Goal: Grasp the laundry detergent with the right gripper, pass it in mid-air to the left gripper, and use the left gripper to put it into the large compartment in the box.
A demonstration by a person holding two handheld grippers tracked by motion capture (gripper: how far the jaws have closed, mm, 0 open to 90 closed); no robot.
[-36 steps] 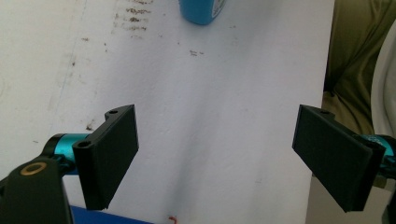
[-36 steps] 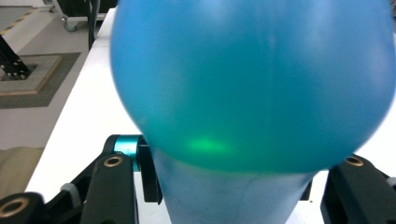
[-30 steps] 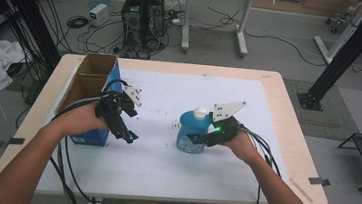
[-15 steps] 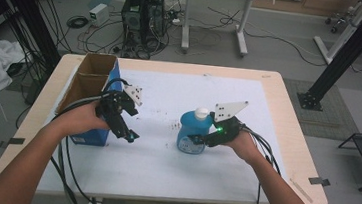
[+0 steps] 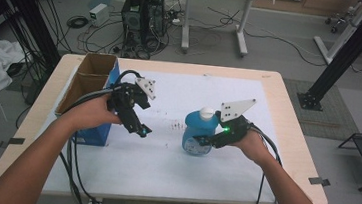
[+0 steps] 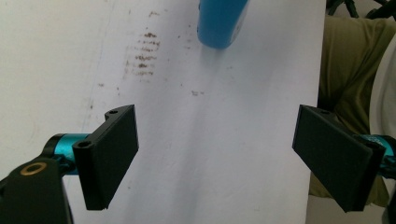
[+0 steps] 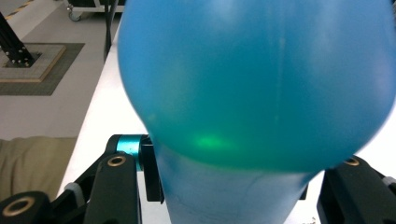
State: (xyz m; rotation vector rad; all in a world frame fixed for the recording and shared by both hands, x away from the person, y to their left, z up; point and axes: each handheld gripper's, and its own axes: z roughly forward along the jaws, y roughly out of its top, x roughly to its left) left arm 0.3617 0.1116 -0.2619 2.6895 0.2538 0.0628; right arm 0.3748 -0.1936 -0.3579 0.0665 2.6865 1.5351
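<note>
The right tongs point(image 5: 204, 140) pinch a blue bottle point(image 5: 199, 134) low on its body. In the right gripper view the 2 black jaws press against the narrow part of the bottle point(image 7: 243, 93) from either side, and a green glow reflects on the blue plastic. The bottle has a white cap point(image 5: 207, 113) and stands roughly upright near the middle of the white sheet point(image 5: 163, 165) that covers the worktop point(image 5: 289, 107). Whether its base rests on the sheet or hangs just above it is hard to tell from the high view.

The left tongs point(image 5: 141, 128) are spread wide with nothing between them. In the left gripper view the 2 flat black pads stand far apart over bare white sheet point(image 6: 219, 154), and part of the blue bottle point(image 6: 219, 23) shows beyond them at the top of the picture. A patch of small brown marks point(image 5: 176, 126) lies on the sheet between the 2 tongs, just left of the bottle.

An open cardboard box point(image 5: 88, 80) with a blue side stands at the left edge of the worktop, just beside the person's left hand point(image 5: 92, 116). The left tongs and the bottle are apart, not touching.
</note>
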